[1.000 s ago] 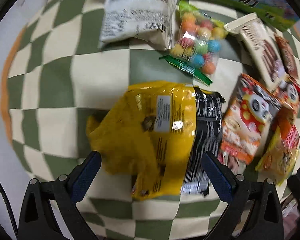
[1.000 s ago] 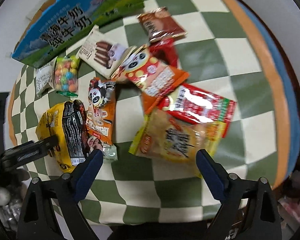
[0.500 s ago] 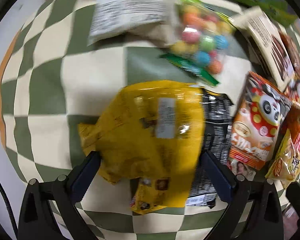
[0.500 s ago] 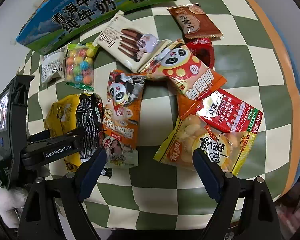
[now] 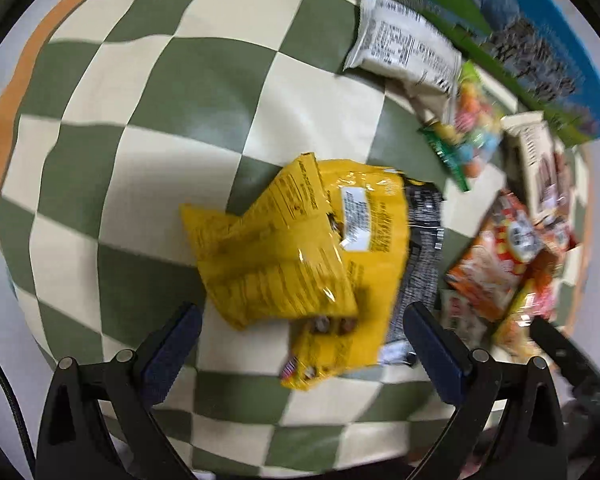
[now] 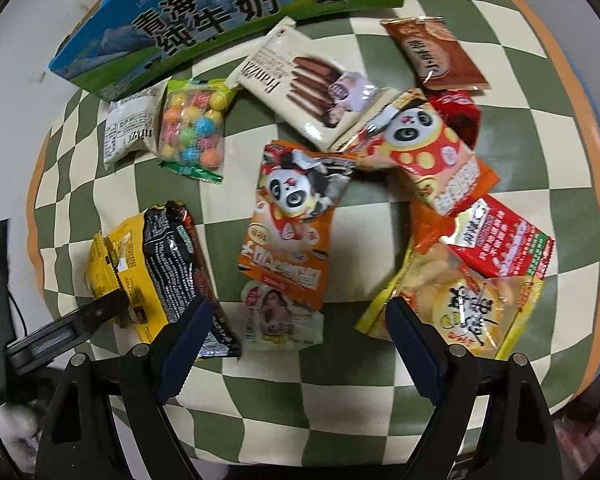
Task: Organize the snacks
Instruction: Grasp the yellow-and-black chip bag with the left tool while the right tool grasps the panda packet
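- A green-and-cream checked tablecloth is covering the table, with an orange border running along its edges.
- One blue-and-green milk carton is lying along the far edge; its top is getting cut off in both views.
- One yellow bag is lying near the left edge, overlapping a black packet, whose left side it is hiding.
- Two orange panda bags are sitting mid-cloth: one flat, the other overlapping a red wrapper.
- One cream biscuit packet, one bag of coloured balls, one white packet and one brown sachet are lining the far side.
- One clear chips bag is lying partly under a red packet toward the right edge.
- The left gripper is hovering over the yellow bag's near end, fingers spread wide, gripping nothing.
- The right gripper is hanging wide apart above a small pale packet; motion is blurring the left view's right side.
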Tool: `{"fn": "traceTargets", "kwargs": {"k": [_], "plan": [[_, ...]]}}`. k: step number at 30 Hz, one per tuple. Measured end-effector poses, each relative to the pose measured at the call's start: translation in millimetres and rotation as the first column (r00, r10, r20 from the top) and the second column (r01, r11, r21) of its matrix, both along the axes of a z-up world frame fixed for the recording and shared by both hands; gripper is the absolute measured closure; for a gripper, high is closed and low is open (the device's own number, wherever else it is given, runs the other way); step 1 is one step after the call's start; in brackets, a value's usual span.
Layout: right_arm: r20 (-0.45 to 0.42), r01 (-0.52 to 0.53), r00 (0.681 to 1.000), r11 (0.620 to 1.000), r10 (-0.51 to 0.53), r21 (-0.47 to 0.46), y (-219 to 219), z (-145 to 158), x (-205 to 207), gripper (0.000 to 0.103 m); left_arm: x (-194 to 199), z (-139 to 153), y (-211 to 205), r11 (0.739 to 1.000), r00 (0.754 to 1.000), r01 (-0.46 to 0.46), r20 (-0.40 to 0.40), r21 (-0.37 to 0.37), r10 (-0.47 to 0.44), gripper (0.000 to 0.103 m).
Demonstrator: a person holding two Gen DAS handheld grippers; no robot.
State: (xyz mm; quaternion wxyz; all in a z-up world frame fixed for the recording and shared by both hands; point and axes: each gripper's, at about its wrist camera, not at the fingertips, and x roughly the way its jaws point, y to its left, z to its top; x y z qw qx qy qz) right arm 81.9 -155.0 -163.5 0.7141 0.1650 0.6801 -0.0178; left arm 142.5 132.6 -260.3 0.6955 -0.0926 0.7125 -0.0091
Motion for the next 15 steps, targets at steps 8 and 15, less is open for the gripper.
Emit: {"fn": "traceTargets", "kwargs": {"k": [8,15], "plan": [[-0.030,0.015,0.999,1.000,-0.016,-0.027,-8.2,-8.0,-8.9,0.013,21.9,-20.7,-61.6,0.993,0.995,0.086,-0.062,0.079,-0.081,0.000],[-0.032,0.036,0.999,0.997,-0.038,-0.062,-22.9,-4.7,-17.5,0.013,19.2,-38.0,-74.7,0.975,0.991,0.129,-0.063,0.180,-0.120,0.000]]}}
